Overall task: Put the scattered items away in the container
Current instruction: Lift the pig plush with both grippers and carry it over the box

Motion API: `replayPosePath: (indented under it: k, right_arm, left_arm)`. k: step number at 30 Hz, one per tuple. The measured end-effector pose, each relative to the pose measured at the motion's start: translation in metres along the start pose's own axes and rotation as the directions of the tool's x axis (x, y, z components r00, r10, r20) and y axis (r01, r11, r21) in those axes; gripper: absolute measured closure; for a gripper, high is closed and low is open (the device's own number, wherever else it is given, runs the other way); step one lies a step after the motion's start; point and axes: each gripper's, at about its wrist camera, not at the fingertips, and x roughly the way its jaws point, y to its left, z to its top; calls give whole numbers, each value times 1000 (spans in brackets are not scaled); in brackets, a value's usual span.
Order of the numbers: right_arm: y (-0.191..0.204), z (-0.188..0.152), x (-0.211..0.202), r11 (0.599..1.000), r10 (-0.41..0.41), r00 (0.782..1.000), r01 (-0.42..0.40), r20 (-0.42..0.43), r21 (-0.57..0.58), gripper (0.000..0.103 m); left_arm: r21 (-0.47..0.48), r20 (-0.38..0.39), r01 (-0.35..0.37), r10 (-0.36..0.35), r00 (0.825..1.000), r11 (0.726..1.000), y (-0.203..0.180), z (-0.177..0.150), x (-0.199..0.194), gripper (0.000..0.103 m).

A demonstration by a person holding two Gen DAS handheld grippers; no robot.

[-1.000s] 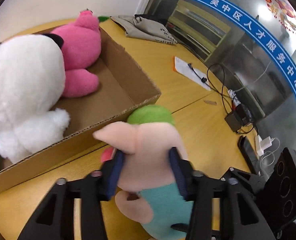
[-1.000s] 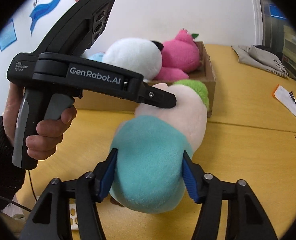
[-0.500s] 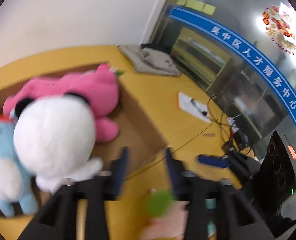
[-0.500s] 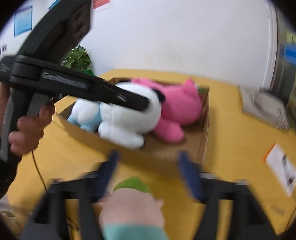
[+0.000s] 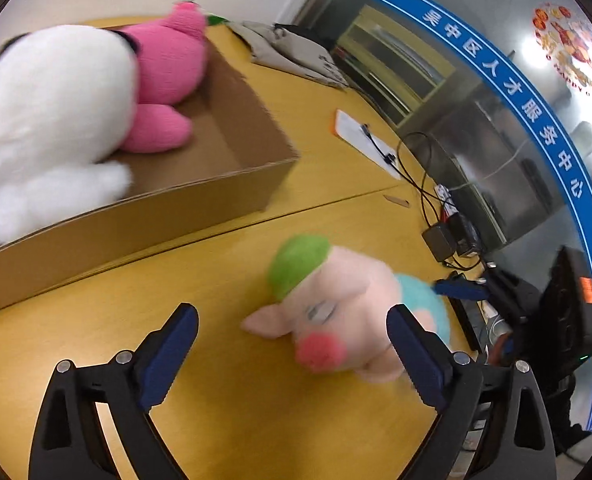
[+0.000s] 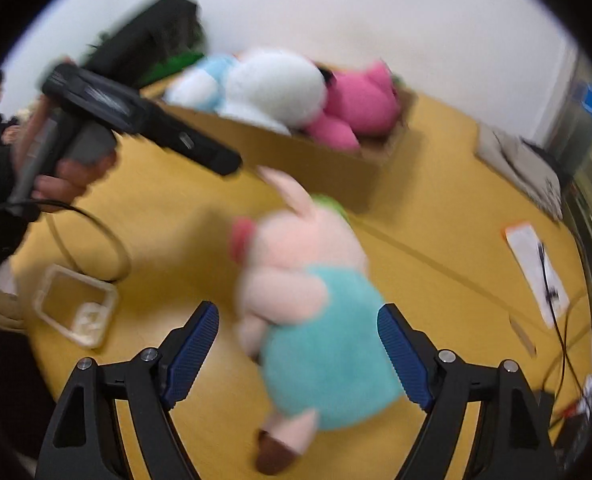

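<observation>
Released from both claws since a second ago, the pig lies on the table at lower centre, short of the box in the upper left that already holds three toys. Left gripper is opening, its pads spread with only the right one close by the pig's head; right gripper stands wide around the teal body, pads apparently clear. Risk: a hurried regrab of the soft, rounded plush could slip again, or a lift could catch the box's near wall.

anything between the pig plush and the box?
Nothing: bare tabletop separates the pig plush from the box, shown in the left wrist view.
</observation>
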Motion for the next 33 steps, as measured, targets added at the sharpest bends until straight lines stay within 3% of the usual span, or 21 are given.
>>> replayPosePath:
  k: [2,4,7,9,13,17,21,23,28,33]
  right_arm:
    - [-5,-4,8,999,-26,1000,26,-16,23,21]
    - [-10,-7,7,999,4,1000,-4,0,51,21]
    - [-15,-13,18,997,49,998,-46,-49,66,20]
    - [-9,-19,22,998,35,996,-30,-80,57,19]
    - [4,-26,17,998,-13,998,16,-55,53,23]
    - [10,-29,14,993,-34,999,37,-34,114,24]
    - [27,-27,15,992,-13,1000,13,-4,124,26]
    - [37,-25,15,993,-7,1000,5,14,119,30]
    - [38,-23,9,982,-6,998,-5,59,187,40]
    - [36,5,-16,977,-29,981,-12,192,213,41]
  left_arm:
    - [12,-44,2,-1,999,1000,-6,4,19,6]
    - [36,-94,-1,4,996,999,-12,3,39,6]
    - [14,-117,33,-31,993,999,-10,1,49,5]
    - [-9,-121,51,-51,991,999,-5,-1,47,4]
    - [26,-68,24,-22,997,999,-10,-10,25,6]
    - [-26,-25,82,-82,996,996,-1,-7,5,0]
    - [-56,-96,103,-108,989,993,3,-2,33,1]
    - [-45,-132,87,-93,987,995,0,-4,47,10]
    - [-17,-92,68,-69,993,998,-6,1,29,22]
    - [92,74,-10,3,997,996,-31,38,-32,23]
